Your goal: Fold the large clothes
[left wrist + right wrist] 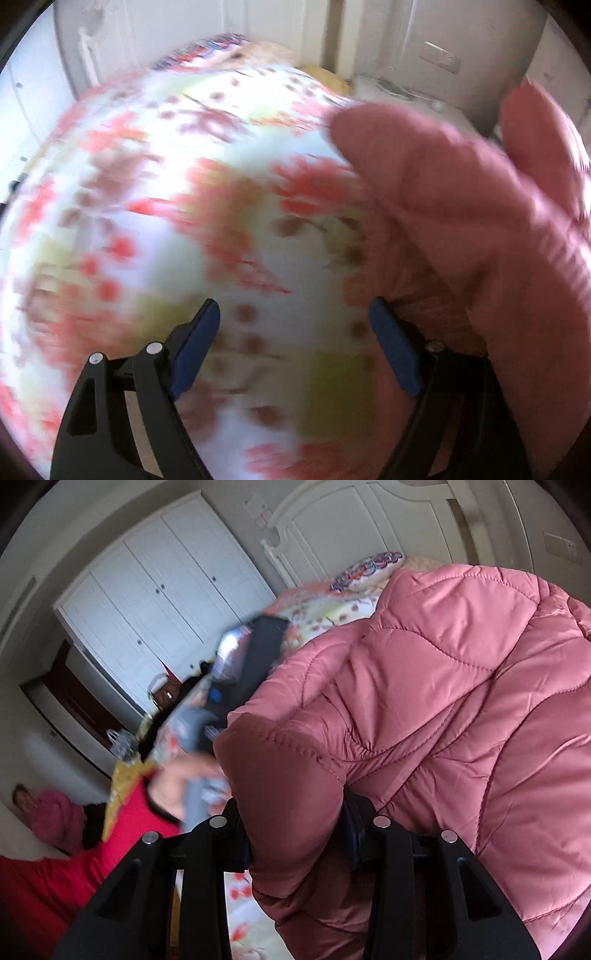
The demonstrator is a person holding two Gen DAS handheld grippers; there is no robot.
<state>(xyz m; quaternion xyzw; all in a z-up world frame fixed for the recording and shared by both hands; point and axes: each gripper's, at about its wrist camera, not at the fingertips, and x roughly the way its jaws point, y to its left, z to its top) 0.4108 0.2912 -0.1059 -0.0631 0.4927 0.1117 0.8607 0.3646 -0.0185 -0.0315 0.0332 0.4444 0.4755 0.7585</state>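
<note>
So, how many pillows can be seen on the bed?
1: a patterned pillow lies at the head of the bed, against the white headboard, beyond the pink jacket. The jacket may hide others.

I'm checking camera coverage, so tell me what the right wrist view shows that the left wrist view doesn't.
Only the right wrist view shows the white wardrobe, the person's hand on the other handle, and the right claw shut on a fold of the pink quilted jacket. Only the left wrist view shows the left claw open over the blurred floral bedsheet. Both show jacket, sheet, and patterned pillow.
</note>
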